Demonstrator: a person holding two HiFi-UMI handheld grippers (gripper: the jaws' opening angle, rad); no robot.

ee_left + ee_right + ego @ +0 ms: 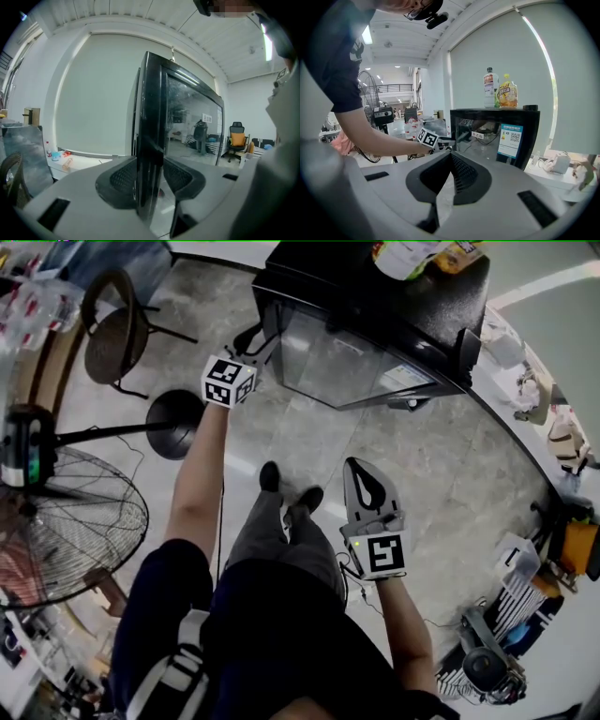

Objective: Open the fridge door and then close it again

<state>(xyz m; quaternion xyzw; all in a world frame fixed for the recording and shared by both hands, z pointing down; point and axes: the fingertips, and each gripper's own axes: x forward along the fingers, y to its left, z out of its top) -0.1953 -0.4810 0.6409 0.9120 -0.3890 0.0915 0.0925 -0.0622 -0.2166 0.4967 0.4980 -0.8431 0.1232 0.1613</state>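
Observation:
A black fridge [441, 306] with a glass door [337, 362] stands ahead of me in the head view. My left gripper [265, 345] reaches to the door's left edge. In the left gripper view its two pads [123, 180] press on either side of that black door edge [152, 117], so the left gripper [150, 176] is shut on it. The door lies close to the cabinet; whether it is ajar I cannot tell. My right gripper [361, 467] hangs lower, away from the fridge, shut and empty. In the right gripper view the right gripper [449, 164] points at the fridge's front [497, 136].
Two bottles [499, 93] and some packets stand on the fridge top. A large floor fan [66, 512], a chair [117, 329] and a round stand base [173, 423] are at the left. A cluttered white ledge [534, 381] and floor items [506, 643] line the right.

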